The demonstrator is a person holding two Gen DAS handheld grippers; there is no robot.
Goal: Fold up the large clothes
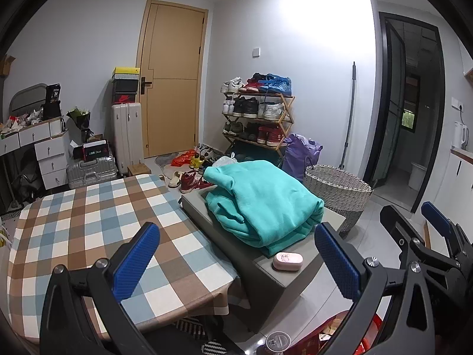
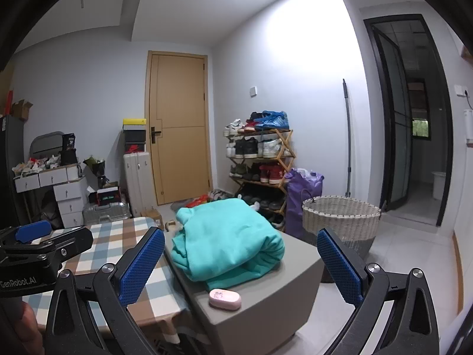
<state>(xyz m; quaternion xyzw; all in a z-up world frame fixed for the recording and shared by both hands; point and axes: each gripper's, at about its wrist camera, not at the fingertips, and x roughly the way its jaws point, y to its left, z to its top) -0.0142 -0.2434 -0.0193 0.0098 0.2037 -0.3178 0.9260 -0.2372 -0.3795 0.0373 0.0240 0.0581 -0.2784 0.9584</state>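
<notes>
Grippers first, since they sit nearest you: your left gripper (image 1: pixel 236 256) has its blue pads spread wide with nothing between them, and your right gripper (image 2: pixel 241 261) is spread just as wide and equally empty. Neither touches cloth, table or bench; both hang in the air short of the work, side by side, the right one showing at the edge of the left view and the left one at the edge of the right view.

Just beyond the pads, on your left, lies the checked tablecloth (image 1: pixel 97 224) with no garment on it. Beside it stands the grey bench (image 2: pixel 283 290), and on its near end a small pink case (image 2: pixel 225 298) rests just in front of the task's thing.

That thing, the teal garment (image 2: pixel 227 236), sits on the bench as a thick, soft bundle: layers doubled over each other, rounded at the near edge, with a loose lump at the far left. It is gathered, yet the edges are not squared, so you cannot tell from this whether it is a rough fold set aside or a heap waiting to be spread on the table. Either reading fits, so judge the progress as open.

Farther off, the woven basket (image 2: pixel 340 219) stands on the floor behind the bench, its inside hidden from you, then the shoe rack (image 2: pixel 260 159) and the door.
</notes>
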